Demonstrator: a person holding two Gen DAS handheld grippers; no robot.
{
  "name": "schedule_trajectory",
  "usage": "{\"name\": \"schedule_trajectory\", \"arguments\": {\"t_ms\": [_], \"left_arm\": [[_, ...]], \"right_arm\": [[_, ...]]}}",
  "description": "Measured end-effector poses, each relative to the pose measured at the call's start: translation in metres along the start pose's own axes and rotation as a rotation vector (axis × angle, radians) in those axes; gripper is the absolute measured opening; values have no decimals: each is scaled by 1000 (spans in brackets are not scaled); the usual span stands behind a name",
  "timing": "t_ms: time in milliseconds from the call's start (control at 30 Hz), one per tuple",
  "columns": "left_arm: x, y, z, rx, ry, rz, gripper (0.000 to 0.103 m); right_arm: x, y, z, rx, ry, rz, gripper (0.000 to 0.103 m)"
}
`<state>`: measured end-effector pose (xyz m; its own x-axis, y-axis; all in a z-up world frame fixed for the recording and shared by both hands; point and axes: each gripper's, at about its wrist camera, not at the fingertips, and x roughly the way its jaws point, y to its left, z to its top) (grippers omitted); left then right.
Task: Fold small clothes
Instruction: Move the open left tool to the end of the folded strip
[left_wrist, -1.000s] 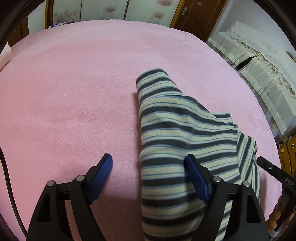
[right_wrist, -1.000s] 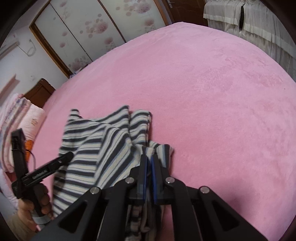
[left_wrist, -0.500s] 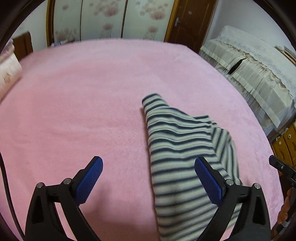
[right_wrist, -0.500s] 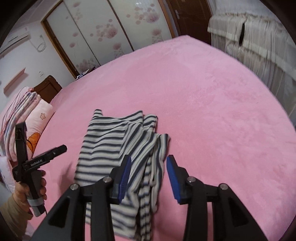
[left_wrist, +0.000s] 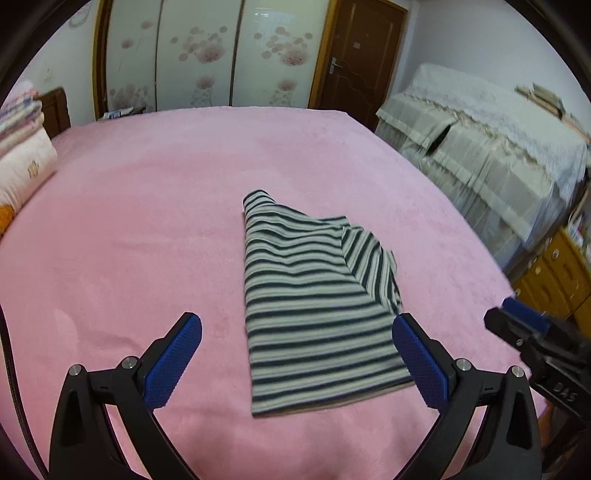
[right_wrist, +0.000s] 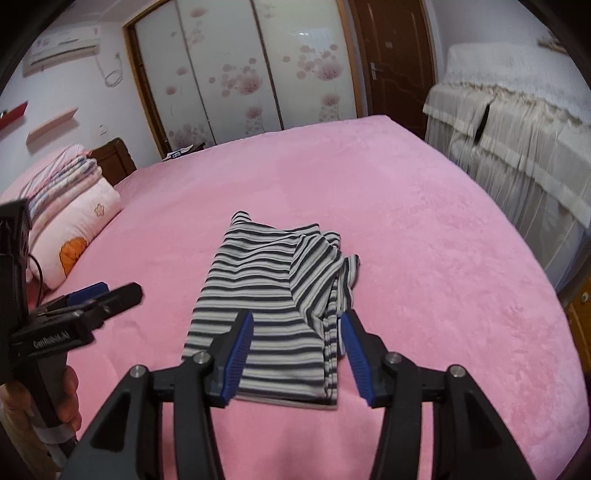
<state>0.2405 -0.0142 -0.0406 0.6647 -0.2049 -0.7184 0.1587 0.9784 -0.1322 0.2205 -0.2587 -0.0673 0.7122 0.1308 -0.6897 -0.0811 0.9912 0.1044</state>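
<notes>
The striped garment (left_wrist: 314, 302) lies flat on the pink bed (left_wrist: 129, 229), partly folded, with its long side running from near to far and a loose bunched flap (right_wrist: 328, 273) along its right edge. It sits just ahead of both tools: the left tongs (left_wrist: 295, 363) are spread wide and hold nothing, with the near hem between their blue pads, while the right tongs (right_wrist: 297, 349) are partly open and empty too, right over the near right corner. I think the right tongs are nearer the messy flap, so they look best placed to grab it.
</notes>
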Motion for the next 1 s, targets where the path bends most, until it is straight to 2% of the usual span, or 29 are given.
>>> {"name": "schedule_trajectory", "arguments": {"t_ms": [167, 233, 533, 800, 1000], "left_arm": [[9, -21, -8, 68, 1, 51, 102], [15, -27, -10, 84, -4, 72, 102], [42, -37, -10, 108, -23, 96, 103], [57, -37, -5, 125, -43, 115, 103], [71, -31, 4, 133, -19, 115, 103]], "right_arm": [[-5, 2, -1, -45, -34, -31, 76], [-1, -2, 0, -49, -34, -28, 78], [31, -32, 2, -14, 33, 6, 78], [53, -44, 7, -48, 63, 1, 78], [64, -53, 18, -12, 76, 63, 79]]}}
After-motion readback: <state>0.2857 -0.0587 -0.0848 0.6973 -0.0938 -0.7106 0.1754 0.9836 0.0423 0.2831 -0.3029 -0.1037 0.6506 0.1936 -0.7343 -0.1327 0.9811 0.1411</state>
